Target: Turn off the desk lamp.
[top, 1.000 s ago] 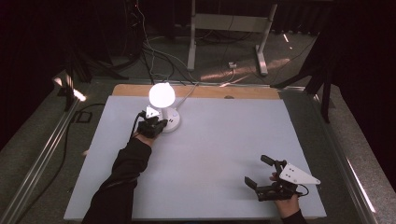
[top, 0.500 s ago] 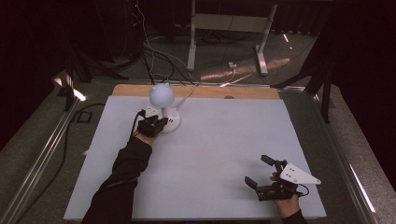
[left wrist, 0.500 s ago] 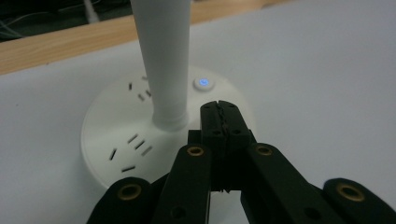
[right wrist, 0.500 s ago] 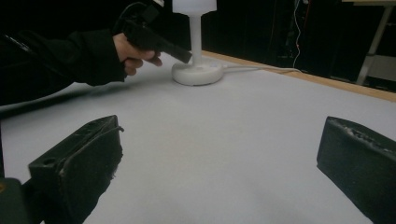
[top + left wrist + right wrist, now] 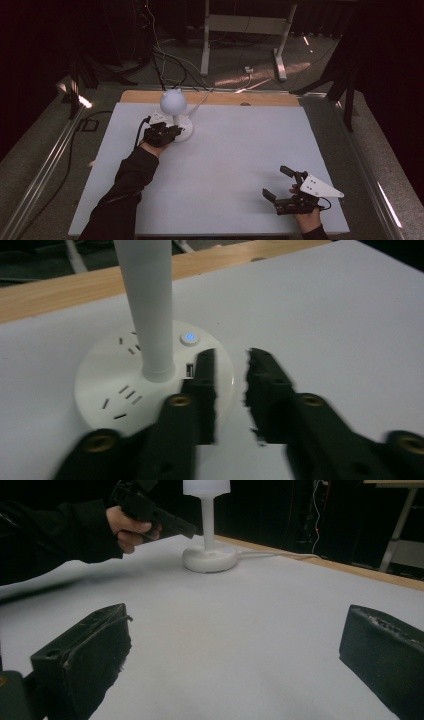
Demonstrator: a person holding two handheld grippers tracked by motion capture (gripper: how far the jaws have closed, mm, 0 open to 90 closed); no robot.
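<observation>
The lamp (image 5: 173,102) has just been switched off; the left gripper (image 5: 231,390) has been opening, nothing held. The right gripper (image 5: 278,186) is released.

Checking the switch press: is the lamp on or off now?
Off. The lamp's globe is dull grey-white and casts no glow on the table. A blue light shows on the base button, beside the left tool.

The left arm (image 5: 125,190), in a dark sleeve, stretches far forward; its gripper (image 5: 170,134) points ahead, jaws just opened to a narrow gap with nothing between them. The right gripper (image 5: 276,184) sits low and near, jaws spread wide and empty
</observation>
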